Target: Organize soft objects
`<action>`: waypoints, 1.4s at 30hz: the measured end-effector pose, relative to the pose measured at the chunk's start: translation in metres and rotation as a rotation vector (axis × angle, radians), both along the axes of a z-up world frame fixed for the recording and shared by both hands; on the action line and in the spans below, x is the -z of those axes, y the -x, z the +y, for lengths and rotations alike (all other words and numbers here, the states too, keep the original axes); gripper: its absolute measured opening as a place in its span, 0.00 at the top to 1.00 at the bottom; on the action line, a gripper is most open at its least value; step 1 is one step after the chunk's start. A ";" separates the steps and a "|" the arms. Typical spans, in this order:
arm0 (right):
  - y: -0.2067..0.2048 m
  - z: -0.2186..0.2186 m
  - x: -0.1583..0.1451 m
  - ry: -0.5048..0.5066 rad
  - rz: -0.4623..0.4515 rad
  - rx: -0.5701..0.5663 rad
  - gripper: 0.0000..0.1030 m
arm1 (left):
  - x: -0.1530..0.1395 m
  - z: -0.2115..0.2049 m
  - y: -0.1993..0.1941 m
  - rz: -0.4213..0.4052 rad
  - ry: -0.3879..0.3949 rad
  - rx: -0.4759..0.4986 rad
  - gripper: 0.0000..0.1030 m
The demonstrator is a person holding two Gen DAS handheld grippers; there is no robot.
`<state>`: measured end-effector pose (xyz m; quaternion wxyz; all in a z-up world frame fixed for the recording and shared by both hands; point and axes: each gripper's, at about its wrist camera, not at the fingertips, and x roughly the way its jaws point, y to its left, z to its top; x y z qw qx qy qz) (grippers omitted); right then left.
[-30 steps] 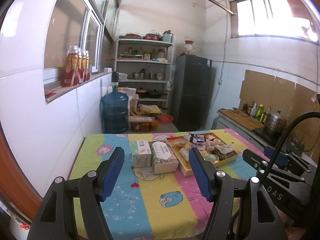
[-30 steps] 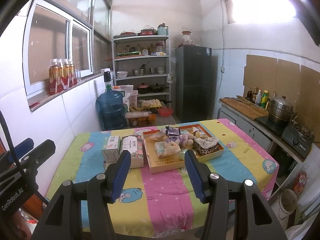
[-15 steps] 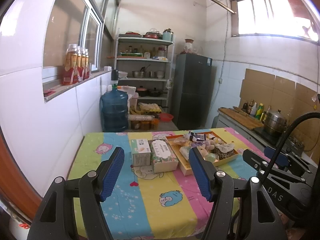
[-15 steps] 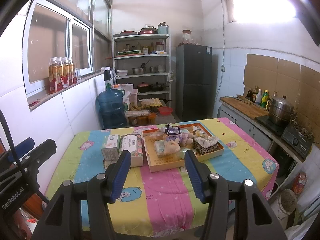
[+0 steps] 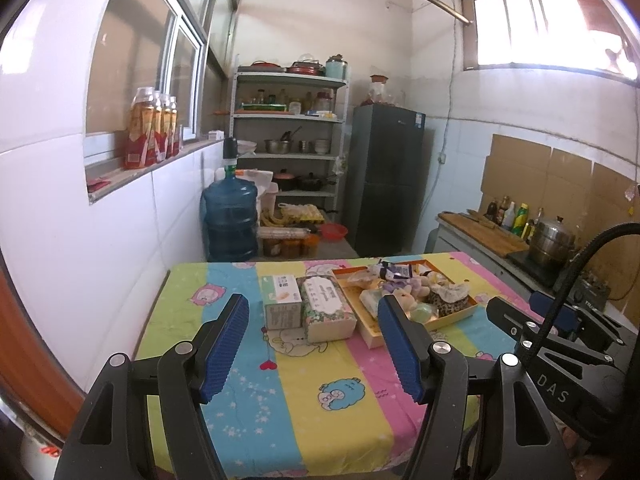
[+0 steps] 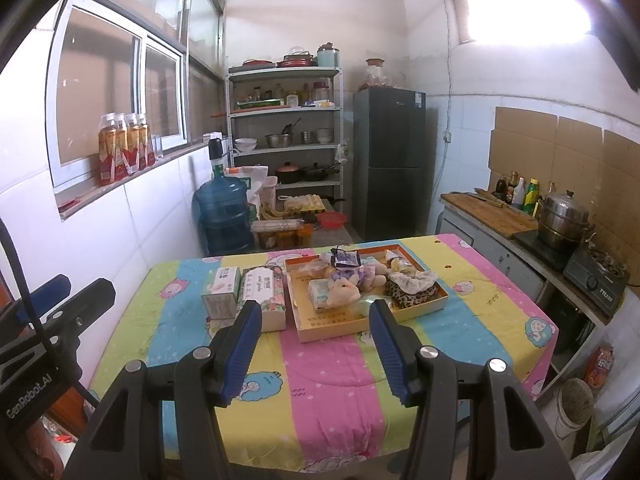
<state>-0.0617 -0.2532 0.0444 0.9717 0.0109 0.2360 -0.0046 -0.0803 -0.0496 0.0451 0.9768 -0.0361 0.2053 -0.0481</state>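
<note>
An orange tray (image 6: 320, 326) on the striped tablecloth holds several soft toys: a beige plush (image 6: 344, 290), a purple plush (image 6: 362, 276) and a leopard-print pouch (image 6: 408, 290). The tray also shows in the left wrist view (image 5: 374, 336). Two tissue boxes (image 6: 262, 296) (image 5: 326, 312) stand left of the tray. My left gripper (image 5: 312, 344) and my right gripper (image 6: 314, 346) are both open and empty, held above the near part of the table, well short of the tray.
The table (image 6: 332, 392) stands against the tiled left wall. A blue water jug (image 6: 222, 216), a shelf rack (image 6: 286, 136) and a dark fridge (image 6: 390, 160) stand behind it. A counter with a steel pot (image 6: 562, 220) runs along the right.
Both views have drawn back and risen slightly, so the table looks a little farther away. Both grippers stay open and nothing on the table has moved.
</note>
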 end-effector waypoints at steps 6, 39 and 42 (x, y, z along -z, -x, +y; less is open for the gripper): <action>0.000 -0.001 0.000 0.000 0.001 0.001 0.46 | 0.000 0.000 0.000 0.001 0.001 0.001 0.33; 0.005 -0.014 -0.006 0.021 -0.012 0.010 0.46 | 0.001 -0.003 0.000 0.003 0.000 0.006 0.33; 0.005 -0.012 -0.005 0.021 -0.012 0.010 0.46 | 0.001 -0.003 0.000 0.004 -0.001 0.006 0.33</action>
